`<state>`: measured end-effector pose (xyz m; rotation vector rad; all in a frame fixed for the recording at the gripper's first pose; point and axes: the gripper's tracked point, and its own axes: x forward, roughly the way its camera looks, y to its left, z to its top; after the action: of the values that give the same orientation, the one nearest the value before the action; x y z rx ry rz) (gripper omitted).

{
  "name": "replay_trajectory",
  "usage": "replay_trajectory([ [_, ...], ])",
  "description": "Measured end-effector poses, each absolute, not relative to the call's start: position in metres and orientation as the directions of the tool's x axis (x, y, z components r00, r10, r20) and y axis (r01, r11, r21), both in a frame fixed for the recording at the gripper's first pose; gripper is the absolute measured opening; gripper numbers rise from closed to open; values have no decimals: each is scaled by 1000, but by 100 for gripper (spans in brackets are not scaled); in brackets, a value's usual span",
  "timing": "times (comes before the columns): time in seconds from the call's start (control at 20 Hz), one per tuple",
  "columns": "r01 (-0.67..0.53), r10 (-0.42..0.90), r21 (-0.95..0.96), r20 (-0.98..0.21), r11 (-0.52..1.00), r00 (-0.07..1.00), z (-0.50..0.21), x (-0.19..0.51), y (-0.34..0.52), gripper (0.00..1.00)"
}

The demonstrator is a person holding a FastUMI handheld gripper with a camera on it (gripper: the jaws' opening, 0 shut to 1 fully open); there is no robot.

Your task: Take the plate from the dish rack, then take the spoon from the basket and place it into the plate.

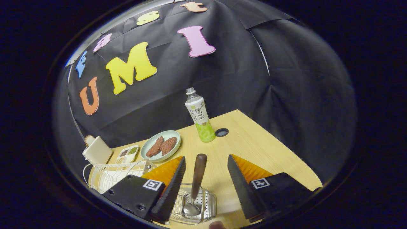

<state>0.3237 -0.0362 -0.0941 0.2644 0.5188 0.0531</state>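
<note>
A spoon [198, 175] with a dark brown handle stands in a small wire basket [208, 203], bowl down, its handle leaning up toward the fingertips. My gripper [206, 157] is open, its two fingers spread either side of the basket and the spoon handle between them, touching neither. A white wire dish rack [106, 178] sits just left of the left finger, partly hidden by it. Beyond the fingers, a pale green plate [174, 134] holding two brown patties rests on the wooden table [254, 149].
A drink bottle [200, 116] with green liquid stands past the plate, beside a black cable hole [221, 132] in the table. A white boxy appliance [97, 150] and a small white seasoning tray [127, 153] sit behind the dish rack. The table's right edge runs near the right finger.
</note>
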Motion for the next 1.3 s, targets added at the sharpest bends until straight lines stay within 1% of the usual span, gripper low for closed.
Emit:
replay_trajectory([
  [0.1,11,126,270,-482,963,867,-93,325,-32,77],
  [0.25,5,133,275,-479,961,868,-86,321,-28,49],
  [0.3,12,125,272,-481,962,868,-86,318,-29,43],
  [0.35,18,123,280,-479,960,869,-85,316,-30,30],
  [0.4,10,141,301,-475,953,869,-80,309,-27,24],
  [0.55,-8,154,305,-460,952,874,-72,294,-22,18],
  [0.75,-45,148,265,-381,963,913,-46,270,-13,14],
  [0.9,-60,130,238,-293,969,947,-15,257,-10,12],
  [1.1,-65,85,167,-112,984,990,43,234,-7,12],
  [1.2,-85,95,138,-67,987,993,60,210,6,12],
  [1.3,-105,112,128,-47,986,993,69,187,16,12],
])
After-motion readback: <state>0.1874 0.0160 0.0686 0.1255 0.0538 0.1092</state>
